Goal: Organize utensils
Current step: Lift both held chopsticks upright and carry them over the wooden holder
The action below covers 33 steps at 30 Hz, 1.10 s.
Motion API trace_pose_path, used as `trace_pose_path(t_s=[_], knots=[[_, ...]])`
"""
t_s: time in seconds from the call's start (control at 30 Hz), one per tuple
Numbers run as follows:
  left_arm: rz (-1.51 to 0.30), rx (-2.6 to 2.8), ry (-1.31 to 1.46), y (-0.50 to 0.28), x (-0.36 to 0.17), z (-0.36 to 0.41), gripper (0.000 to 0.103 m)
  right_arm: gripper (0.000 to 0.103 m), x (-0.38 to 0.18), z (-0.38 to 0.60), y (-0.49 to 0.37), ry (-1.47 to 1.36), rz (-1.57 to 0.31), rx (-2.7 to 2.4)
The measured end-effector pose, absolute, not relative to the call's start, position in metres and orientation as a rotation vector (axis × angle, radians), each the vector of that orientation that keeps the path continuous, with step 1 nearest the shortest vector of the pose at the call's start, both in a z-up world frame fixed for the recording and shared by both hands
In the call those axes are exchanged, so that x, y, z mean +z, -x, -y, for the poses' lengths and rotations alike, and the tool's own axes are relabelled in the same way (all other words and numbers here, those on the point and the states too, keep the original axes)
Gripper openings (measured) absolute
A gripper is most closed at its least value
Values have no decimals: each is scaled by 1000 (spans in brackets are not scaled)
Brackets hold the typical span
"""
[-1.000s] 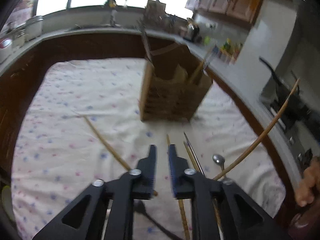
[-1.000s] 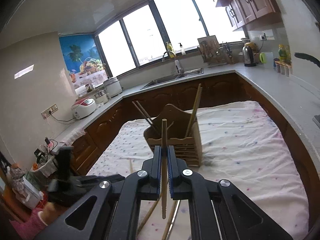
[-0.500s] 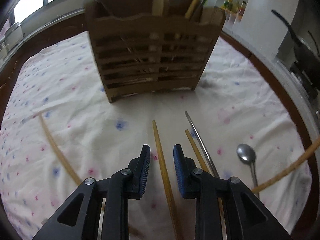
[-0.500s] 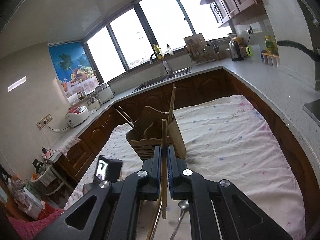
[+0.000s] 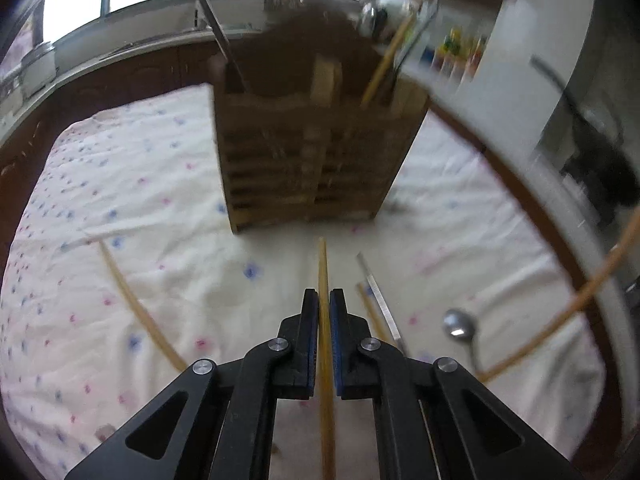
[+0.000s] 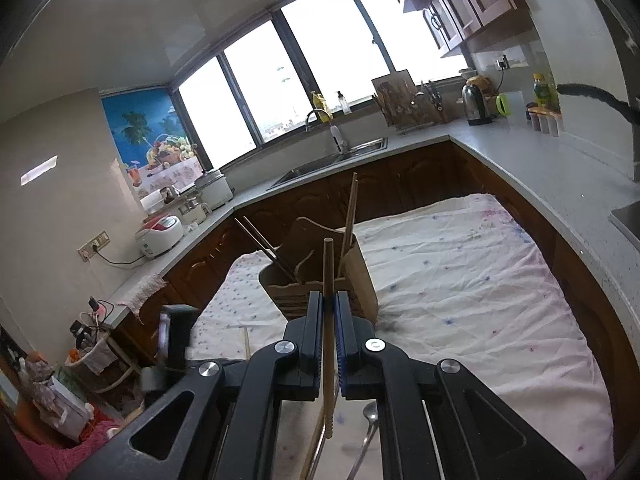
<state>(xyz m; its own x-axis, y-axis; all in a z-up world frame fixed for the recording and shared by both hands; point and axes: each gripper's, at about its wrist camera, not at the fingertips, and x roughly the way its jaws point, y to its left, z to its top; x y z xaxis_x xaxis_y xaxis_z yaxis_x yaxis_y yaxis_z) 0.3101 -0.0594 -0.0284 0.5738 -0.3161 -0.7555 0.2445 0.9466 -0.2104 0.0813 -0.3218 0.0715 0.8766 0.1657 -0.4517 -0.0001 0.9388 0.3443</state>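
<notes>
A wooden utensil holder (image 5: 316, 160) stands on the dotted cloth, with several sticks and utensils in it; it also shows in the right wrist view (image 6: 320, 284). My left gripper (image 5: 324, 300) is shut on a wooden chopstick (image 5: 322, 268) that points toward the holder's base. My right gripper (image 6: 328, 300) is shut on another wooden chopstick (image 6: 328, 264), held upright above the table in front of the holder. Loose on the cloth lie a wooden chopstick (image 5: 132, 304), a metal chopstick (image 5: 378, 296) and a metal spoon (image 5: 460, 326).
A long bamboo stick (image 5: 568, 308) crosses the right side of the left wrist view. The cloth-covered table (image 6: 480, 280) is ringed by dark cabinets and grey counter (image 6: 540, 168). A sink (image 6: 336, 156) sits under the windows. The left gripper's body (image 6: 172, 340) shows at lower left.
My left gripper has shut on the chopstick that lay between its open fingers half a second ago. My right gripper keeps its chopstick and has shifted slightly.
</notes>
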Motion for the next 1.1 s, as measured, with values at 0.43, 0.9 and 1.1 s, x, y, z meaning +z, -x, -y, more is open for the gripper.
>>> trace_pose_path(t_s=[0.43, 0.9, 1.1], knots=[[-725, -358, 189, -247, 26, 17, 4, 6, 86, 303, -80, -311, -469, 107], [-591, -351, 223, -201, 59, -17, 4, 6, 86, 299, -90, -298, -471, 112], [-532, -345, 241, -195, 69, -27, 4, 6, 88, 297, -100, -293, -460, 112]])
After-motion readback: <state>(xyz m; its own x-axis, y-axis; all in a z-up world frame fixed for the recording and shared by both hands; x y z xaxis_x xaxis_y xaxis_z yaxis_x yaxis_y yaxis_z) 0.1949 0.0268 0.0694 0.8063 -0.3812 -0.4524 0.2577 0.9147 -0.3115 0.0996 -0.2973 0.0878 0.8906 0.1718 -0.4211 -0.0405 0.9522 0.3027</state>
